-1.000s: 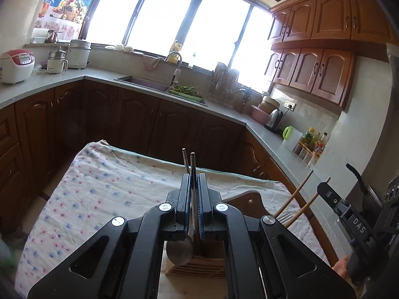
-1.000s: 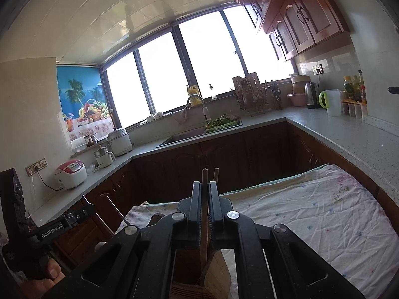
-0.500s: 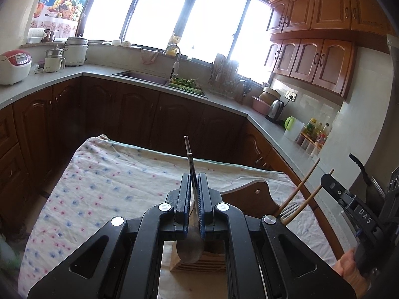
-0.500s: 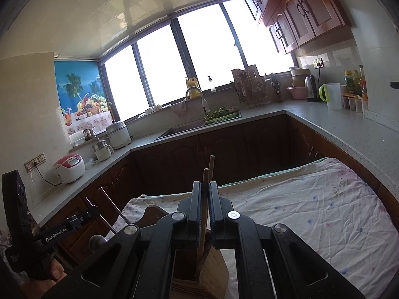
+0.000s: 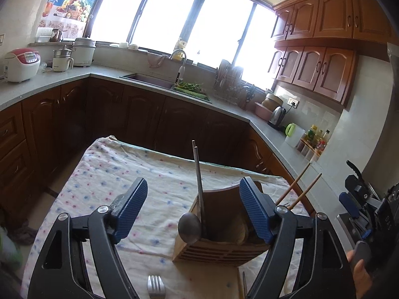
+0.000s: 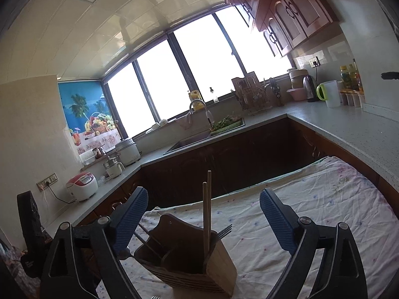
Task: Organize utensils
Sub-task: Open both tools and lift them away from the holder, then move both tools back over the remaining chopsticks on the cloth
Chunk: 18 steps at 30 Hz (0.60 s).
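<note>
I am holding the left tongs (image 5: 192, 209) spread wide with nothing between their blue pads (image 5: 129, 209), hanging just above the wooden utensil holder (image 5: 219, 234) that is standing on the table (image 5: 104, 174), which is wearing a white cloth with small coloured dots. In the left wrist view the holder is sitting at about 5 o'clock from the middle of the frame, and a pair of metal chopsticks (image 5: 198, 182) is standing in its near-left compartment, leaning slightly toward 12 o'clock. A metal spoon (image 5: 189, 226) is resting with its bowl against the holder's left front corner. Two wooden chopsticks (image 5: 299, 186) are poking up at 2 o'clock behind the right pad of these tongs. A fork (image 5: 155, 285) is lying on the cloth at 6 o'clock, only its tines showing at the frame's edge. I am keeping the right tongs (image 6: 204, 221) just as wide and gripping nothing; in the right wrist view they are framing the same holder (image 6: 189, 264) from the other side. There the wooden chopsticks (image 6: 206, 214) are standing nearly upright in the right-hand compartment, with fork tines (image 6: 224, 230) sticking out just beside them toward 3 o'clock, and thin metal handles (image 6: 147, 236) are slanting out at 9 o'clock. I can see the other handset at the far left.
</note>
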Each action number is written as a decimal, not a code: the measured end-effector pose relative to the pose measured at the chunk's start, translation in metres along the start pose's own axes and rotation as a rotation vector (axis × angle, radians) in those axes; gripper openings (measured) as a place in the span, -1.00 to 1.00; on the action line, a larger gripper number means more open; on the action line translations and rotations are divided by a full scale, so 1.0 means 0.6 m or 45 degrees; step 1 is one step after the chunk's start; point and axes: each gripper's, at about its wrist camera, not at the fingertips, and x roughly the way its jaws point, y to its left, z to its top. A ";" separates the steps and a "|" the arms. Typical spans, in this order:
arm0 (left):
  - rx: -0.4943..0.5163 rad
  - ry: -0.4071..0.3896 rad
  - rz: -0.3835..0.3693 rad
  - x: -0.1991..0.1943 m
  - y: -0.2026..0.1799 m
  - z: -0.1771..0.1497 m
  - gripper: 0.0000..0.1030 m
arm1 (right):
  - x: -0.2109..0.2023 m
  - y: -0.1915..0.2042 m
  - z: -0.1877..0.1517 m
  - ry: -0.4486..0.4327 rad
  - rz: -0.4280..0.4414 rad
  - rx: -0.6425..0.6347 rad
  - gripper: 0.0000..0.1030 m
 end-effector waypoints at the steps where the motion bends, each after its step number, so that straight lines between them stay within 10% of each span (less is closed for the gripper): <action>1: 0.000 -0.008 0.005 -0.008 0.001 -0.002 0.66 | -0.008 -0.002 -0.002 0.004 0.003 0.004 0.91; 18: 0.005 0.161 -0.014 -0.095 -0.001 -0.122 0.70 | -0.150 -0.077 -0.107 0.174 -0.097 0.112 1.00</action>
